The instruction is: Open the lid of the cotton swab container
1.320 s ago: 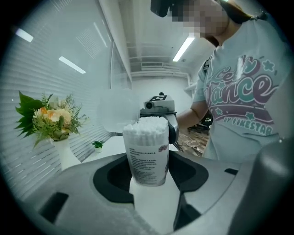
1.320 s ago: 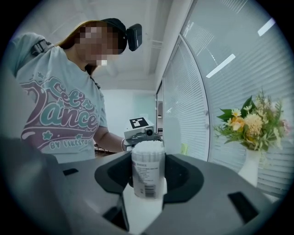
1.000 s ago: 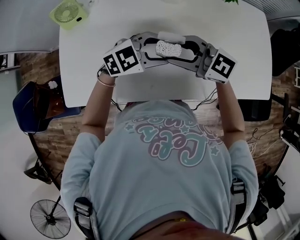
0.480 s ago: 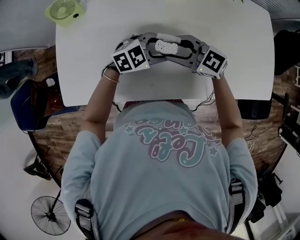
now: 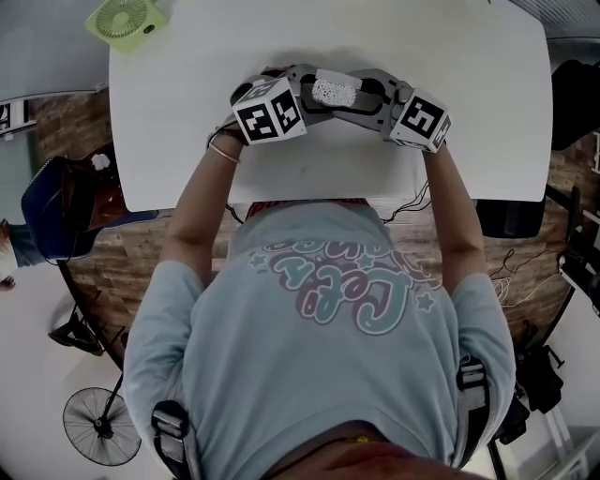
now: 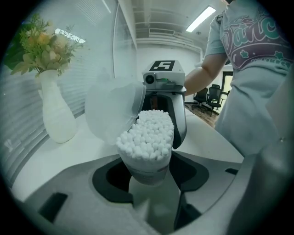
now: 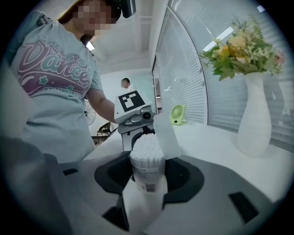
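Note:
The cotton swab container (image 5: 336,92) is a clear tub packed with white swabs. It sits between my two grippers over the white table (image 5: 469,141). Its clear lid (image 6: 112,110) stands flipped open on the side away from me. My left gripper (image 5: 317,94) is shut on the tub (image 6: 147,142) from the left, where it looks tilted. My right gripper (image 5: 364,96) is shut on it from the right, with the labelled tub (image 7: 148,165) upright between its fingers and the lid (image 7: 166,131) leaning off to the right. The tub's base is hidden in both gripper views.
A white vase of flowers (image 6: 55,110) (image 7: 255,114) stands at the table's far side. A small green fan (image 5: 127,23) (image 7: 177,114) sits at the far left corner. A chair with a bag (image 5: 70,202) and a floor fan (image 5: 98,431) stand left of the table.
Both grippers have sunk toward the table and shifted a little away from me, with the open container still between them. The marker cubes look smaller and closer together.

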The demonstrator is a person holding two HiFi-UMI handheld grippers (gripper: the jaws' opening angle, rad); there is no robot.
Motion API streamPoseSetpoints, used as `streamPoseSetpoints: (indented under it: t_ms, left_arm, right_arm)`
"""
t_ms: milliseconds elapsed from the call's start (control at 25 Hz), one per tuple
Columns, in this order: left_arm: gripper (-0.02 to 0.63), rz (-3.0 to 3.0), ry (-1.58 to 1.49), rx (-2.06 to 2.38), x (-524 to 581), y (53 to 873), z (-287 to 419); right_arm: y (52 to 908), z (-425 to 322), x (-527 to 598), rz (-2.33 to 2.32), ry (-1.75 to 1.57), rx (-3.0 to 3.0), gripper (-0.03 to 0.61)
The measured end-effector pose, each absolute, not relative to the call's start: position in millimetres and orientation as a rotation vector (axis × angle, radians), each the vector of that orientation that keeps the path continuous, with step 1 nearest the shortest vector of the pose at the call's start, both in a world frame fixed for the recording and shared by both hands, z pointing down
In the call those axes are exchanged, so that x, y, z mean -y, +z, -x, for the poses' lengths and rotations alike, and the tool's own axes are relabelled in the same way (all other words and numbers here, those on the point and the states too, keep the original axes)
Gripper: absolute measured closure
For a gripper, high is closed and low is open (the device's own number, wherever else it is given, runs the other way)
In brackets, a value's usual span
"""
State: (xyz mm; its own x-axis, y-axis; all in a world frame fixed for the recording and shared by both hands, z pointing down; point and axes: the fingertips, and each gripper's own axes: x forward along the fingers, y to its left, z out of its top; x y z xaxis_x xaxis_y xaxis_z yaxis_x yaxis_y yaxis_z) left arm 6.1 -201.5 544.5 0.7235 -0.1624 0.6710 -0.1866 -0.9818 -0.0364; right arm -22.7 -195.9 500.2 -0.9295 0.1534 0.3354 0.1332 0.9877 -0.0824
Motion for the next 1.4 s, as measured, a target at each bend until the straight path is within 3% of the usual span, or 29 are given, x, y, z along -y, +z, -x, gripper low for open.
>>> streamPoseSetpoints:
  t_ms: [760, 880, 1400]
  left_arm:
    - [0.367, -2.785, 1.229, 0.472, 204.3, 548.2, 2.3]
    - [0.367, -2.782, 1.213, 0.495, 202.4, 547.4, 9.4]
    - [0.393, -2.781, 0.983, 0.661, 194.9, 523.2, 24.6]
  right_arm:
    - [511.1, 14.5, 197.7, 0.159, 0.068, 2.703, 0.358]
    - [504.9, 14.4, 199.3, 0.122, 0.102, 2.737, 0.333]
    - [492.5, -12.5, 202.4, -0.146, 0.25, 2.857, 0.334]
